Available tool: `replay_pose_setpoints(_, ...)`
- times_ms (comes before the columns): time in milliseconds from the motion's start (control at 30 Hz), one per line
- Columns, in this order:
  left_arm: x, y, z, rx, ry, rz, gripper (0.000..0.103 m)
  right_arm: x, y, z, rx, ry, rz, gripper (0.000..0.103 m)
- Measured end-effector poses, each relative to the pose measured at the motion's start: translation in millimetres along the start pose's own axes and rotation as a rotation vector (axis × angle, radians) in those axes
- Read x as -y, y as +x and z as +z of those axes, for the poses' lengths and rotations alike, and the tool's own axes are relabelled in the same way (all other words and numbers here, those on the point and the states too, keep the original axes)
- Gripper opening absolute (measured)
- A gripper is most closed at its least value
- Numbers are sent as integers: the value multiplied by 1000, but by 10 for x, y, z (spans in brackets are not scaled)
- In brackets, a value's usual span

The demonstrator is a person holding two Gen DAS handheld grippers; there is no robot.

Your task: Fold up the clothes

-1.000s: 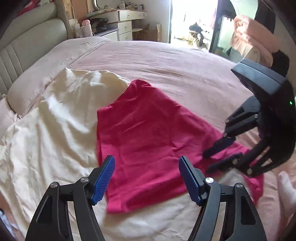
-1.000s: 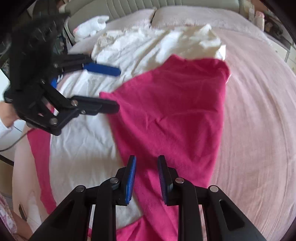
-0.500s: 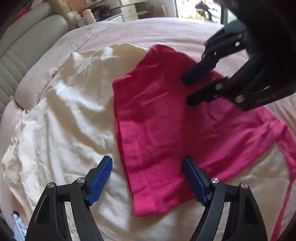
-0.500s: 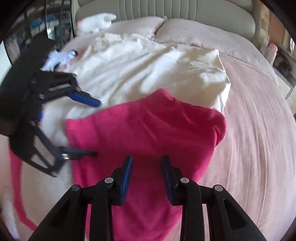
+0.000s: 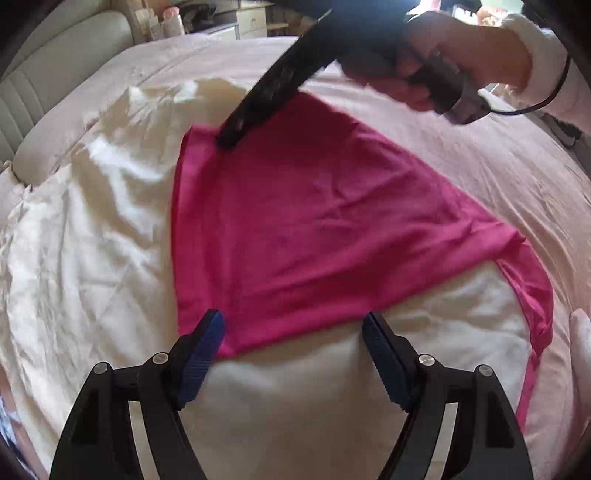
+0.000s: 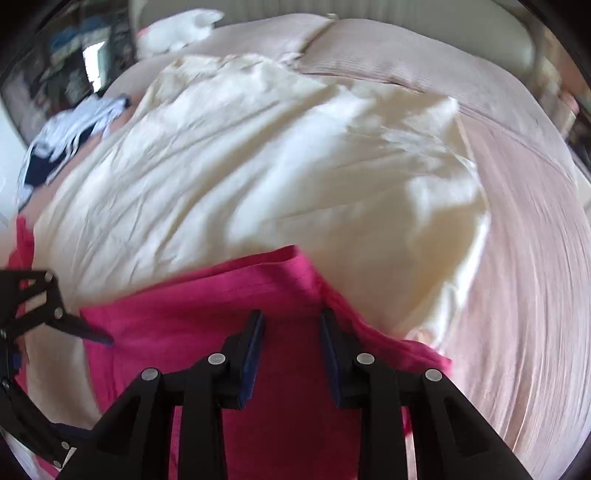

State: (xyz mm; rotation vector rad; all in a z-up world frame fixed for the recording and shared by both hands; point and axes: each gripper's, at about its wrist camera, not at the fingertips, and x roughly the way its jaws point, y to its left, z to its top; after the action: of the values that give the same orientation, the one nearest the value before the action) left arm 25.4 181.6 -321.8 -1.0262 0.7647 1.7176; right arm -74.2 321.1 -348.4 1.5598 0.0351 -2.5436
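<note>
A magenta garment (image 5: 314,221) lies spread flat on a cream cloth (image 5: 92,240) on the bed. My left gripper (image 5: 291,325) is open wide just above the garment's near hem, and a stretch of that edge lies between its fingers. My right gripper (image 5: 226,141), held in a person's hand (image 5: 443,62), reaches down to the garment's far left corner. In the right wrist view, my right gripper (image 6: 291,317) keeps a narrow gap over the magenta garment (image 6: 184,332), and its pads press on nothing. My left gripper (image 6: 88,384) shows at the left edge there.
A pale pink bedspread (image 5: 480,155) covers the bed, with a pillow (image 6: 388,55) and a padded headboard (image 5: 55,62) beyond. A blue and white pile of clothes (image 6: 74,125) lies at the bed's far side. A dresser (image 5: 251,22) stands behind the bed.
My right gripper has swept from the garment's right side across to its far left corner. My left gripper has sunk closer to the near hem and stands a little wider.
</note>
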Motion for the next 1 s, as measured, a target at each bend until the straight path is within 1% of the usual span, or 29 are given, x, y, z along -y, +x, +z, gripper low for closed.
replay_pose_setpoints(33, -6, -83, -29, 10, -3, 4, 77, -34, -109, -39, 27, -1, 22, 30)
replay_pose_setpoints(100, 6, -216, 84, 94, -15, -27, 77, -119, -308, -118, 74, -11, 66, 32)
replay_pose_setpoints(167, 57, -182, 305, 152, -9, -33, 77, -348, -255, -201, 24, -90, 123, 34)
replay_pose_setpoints(200, 61, -79, 323, 126, 2, -24, 77, -422, -169, -237, -14, -116, 151, 34)
replay_pose_setpoints(267, 67, 136, 347, 66, 24, -5, 77, -485, 45, -279, -68, -161, 131, 34)
replay_pose_setpoints(300, 70, 243, 360, 36, 35, 4, 78, -451, 63, -302, -54, -172, 114, 33)
replay_pose_setpoints(333, 33, 212, 250, 69, 29, -3, 78, -375, 36, -312, -42, -158, 90, 32)
replay_pose_setpoints(400, -52, 81, 80, 61, -17, 5, 78, -216, -57, -348, -27, -121, 20, 32)
replay_pose_setpoints(433, -74, 4, 64, 73, -35, 12, 78, -175, -146, -387, -16, -108, 3, 34)
replay_pose_setpoints(467, -95, -73, 53, 86, -54, 19, 78, -201, -245, -442, -1, -115, 1, 34)
replay_pose_setpoints(567, -113, -76, 293, 142, -72, 35, 78, -498, -431, -618, 23, -173, 85, 35)
replay_pose_setpoints(600, -119, -75, 375, 160, -77, 40, 78, -630, -407, -665, 20, -192, 96, 35)
replay_pose_setpoints(633, -105, -5, 443, 147, -66, 48, 78, -703, -329, -679, 4, -206, 94, 35)
replay_pose_setpoints(667, -98, 124, 471, 88, -45, 44, 78, -777, -250, -693, -12, -219, 91, 35)
replay_pose_setpoints(700, -84, 149, 404, 80, -28, 54, 79, -831, -180, -711, -25, -233, 90, 35)
replay_pose_setpoints(733, -69, 168, 331, 75, -12, 66, 79, -790, -150, -745, -24, -248, 98, 34)
replay_pose_setpoints(767, -84, 113, 243, 71, -23, 67, 80, -738, -133, -772, -22, -256, 96, 31)
replay_pose_setpoints(833, -118, -4, 65, 62, -49, 68, 80, -542, -233, -766, -3, -213, 12, 31)
replay_pose_setpoints(867, -133, -45, -11, 35, -63, 72, 81, -447, -289, -763, 7, -185, -23, 35)
replay_pose_setpoints(900, -147, -88, -55, 14, -80, 60, 81, -368, -375, -760, 21, -131, -21, 35)
replay_pose_setpoints(933, -153, -143, -38, 26, -96, 46, 81, -306, -458, -757, 36, -82, -14, 35)
replay_pose_setpoints(967, -160, -199, -17, 39, -112, 31, 81, -340, -517, -758, 50, -70, 19, 35)
replay_pose_setpoints(1000, -163, -207, 50, 57, -122, 27, 81, -459, -515, -776, 51, -92, 35, 35)
